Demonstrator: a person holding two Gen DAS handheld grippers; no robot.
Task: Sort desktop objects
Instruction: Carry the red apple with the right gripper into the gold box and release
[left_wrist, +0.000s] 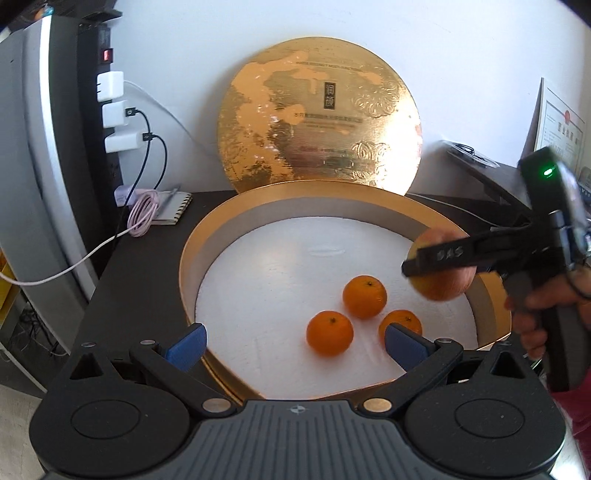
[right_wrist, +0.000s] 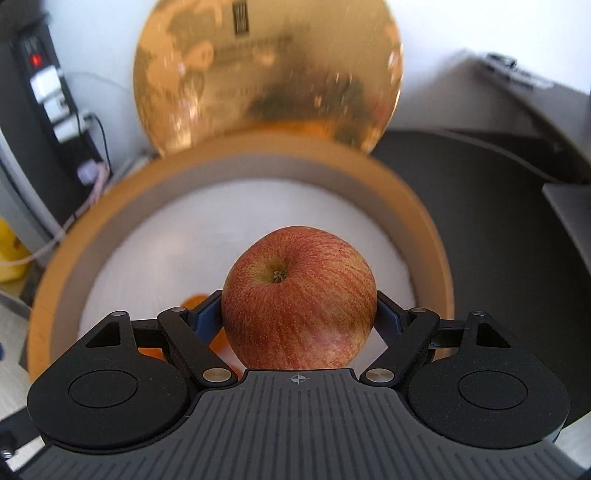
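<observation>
Right gripper loaded, left gripper empty

Right gripper (right_wrist: 299, 314): both blue pads pressed against the sides of an apple (right_wrist: 299, 299), jaws set wide around it, stem end facing up toward the camera; fruit sits clear of the surface below. From the left wrist view the same tool comes in from the right edge, fingers pointing left and slightly down, a hand (left_wrist: 543, 306) wrapped round its black pistol grip, green light lit on the body. Left gripper (left_wrist: 293, 343): jaws spread wide, blue fingertips (left_wrist: 186, 341) bare, nothing between them, tilted downward; no hand visible on it
</observation>
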